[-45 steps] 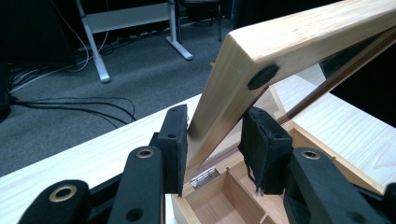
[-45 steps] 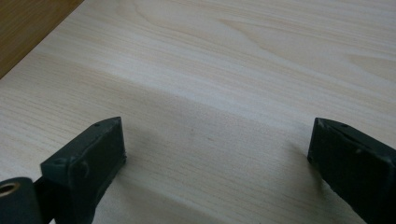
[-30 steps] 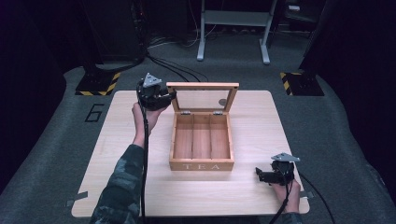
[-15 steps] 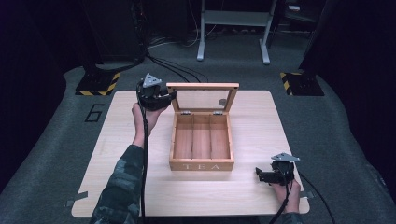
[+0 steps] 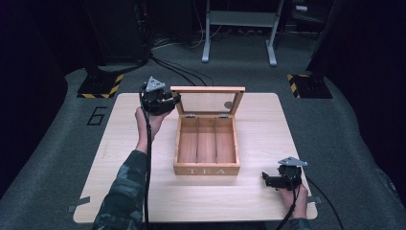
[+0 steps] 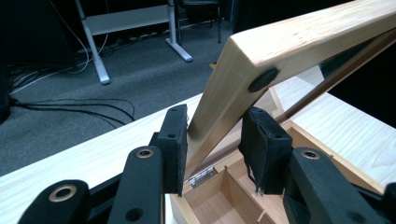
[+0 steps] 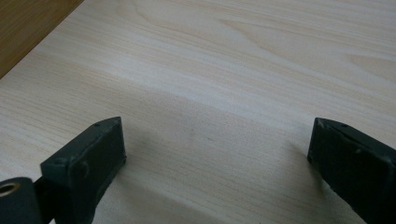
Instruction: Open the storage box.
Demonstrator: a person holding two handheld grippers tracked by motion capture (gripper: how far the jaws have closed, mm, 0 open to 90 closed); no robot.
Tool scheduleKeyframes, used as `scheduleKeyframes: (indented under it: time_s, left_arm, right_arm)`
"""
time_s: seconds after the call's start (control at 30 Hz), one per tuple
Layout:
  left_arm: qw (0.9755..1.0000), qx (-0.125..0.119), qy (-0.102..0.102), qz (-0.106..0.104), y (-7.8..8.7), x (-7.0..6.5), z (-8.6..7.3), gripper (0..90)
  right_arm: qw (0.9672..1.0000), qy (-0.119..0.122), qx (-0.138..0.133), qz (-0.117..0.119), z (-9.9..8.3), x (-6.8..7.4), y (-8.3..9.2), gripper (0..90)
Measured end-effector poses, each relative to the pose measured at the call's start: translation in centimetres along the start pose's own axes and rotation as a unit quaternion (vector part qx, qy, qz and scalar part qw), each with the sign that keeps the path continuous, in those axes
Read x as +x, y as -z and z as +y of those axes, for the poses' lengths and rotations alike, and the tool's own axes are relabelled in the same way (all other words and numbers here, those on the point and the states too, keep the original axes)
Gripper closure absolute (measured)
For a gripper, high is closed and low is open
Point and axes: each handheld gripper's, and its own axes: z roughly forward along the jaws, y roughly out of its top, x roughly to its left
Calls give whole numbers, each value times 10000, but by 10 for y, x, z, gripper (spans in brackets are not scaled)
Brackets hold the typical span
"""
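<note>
In the high view, the left hand-held gripper clamps the raised lid of the tea box mid-worktop. The left gripper view shows pads pinching the lid's frame. In the right gripper view, the right hand-held gripper gapes wide over bare wood.

We're looking at our left claw from above: a chunky black body with a grey three-cornered plate perched on top, and a black cable trailing back along our forearm. That forearm wears a camouflage sleeve in greens and greys. Up close, our left claw has two black arms with round brass-ringed holes, each ending in a flat, matte black rubbery pad. Over on the other side, our right claw is the same black build, grey plate and black cable too. Its own camera shows blunt, dark wedge-shaped jaw tips with small screw dimples.
</note>
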Motion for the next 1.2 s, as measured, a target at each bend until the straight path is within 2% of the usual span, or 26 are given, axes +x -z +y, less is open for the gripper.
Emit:
scheduleKeyframes:
  time_s: [0.17,0.27,0.77,1.03,1.2]
  left_arm:
    - [10000,-37,5,-2,5,-5,-6,614]
    - [10000,-62,-58,23,9,-9,-12,612]
    - [9995,-211,-209,58,29,-34,-52,588]
    - [9992,-185,-345,94,34,-44,-72,553]
    - [9993,-159,-319,92,36,-50,-86,524]
  right_arm:
    - [10000,-15,14,7,0,0,0,35]
    - [10000,-6,9,4,0,0,0,34]
    - [10000,5,5,-1,0,0,0,35]
    - [10000,-21,7,-16,0,1,0,35]
    - [10000,-9,3,-14,0,0,0,35]
